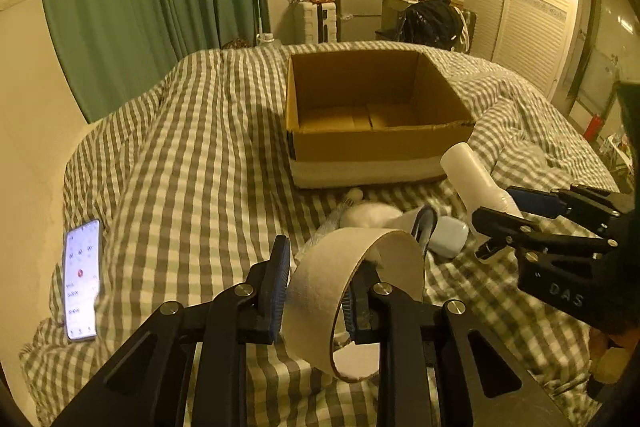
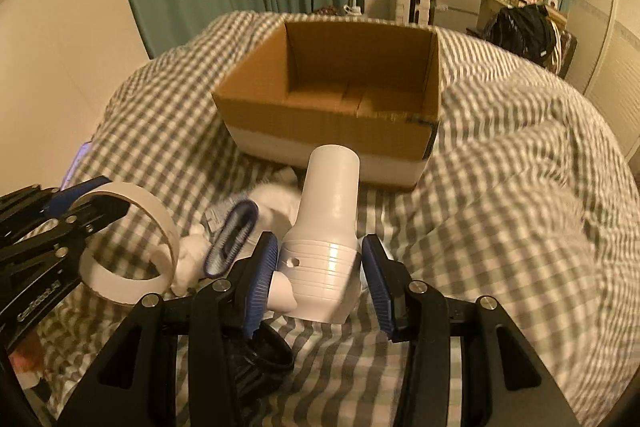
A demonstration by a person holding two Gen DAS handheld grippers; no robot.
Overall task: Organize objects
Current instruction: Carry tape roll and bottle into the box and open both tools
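Observation:
An open cardboard box (image 1: 372, 147) (image 2: 332, 123) stands on the checked bed ahead, with nothing in the part of its inside that shows. My left gripper (image 1: 320, 291) is shut on one wall of a wide cardboard tape ring (image 1: 352, 287), one finger outside and one inside; the ring also shows in the right wrist view (image 2: 132, 259). My right gripper (image 2: 320, 267) is shut on a white plastic bottle-shaped piece (image 2: 326, 227), held above the bed and pointing toward the box; it also shows in the left wrist view (image 1: 476, 183).
On the bed before the box lie white fluffy bits (image 1: 372, 215), a blue-edged ring (image 2: 232, 239) and a small white case (image 1: 448, 237). A lit phone (image 1: 82, 279) lies at the left. Curtains, a fridge and wardrobes stand behind.

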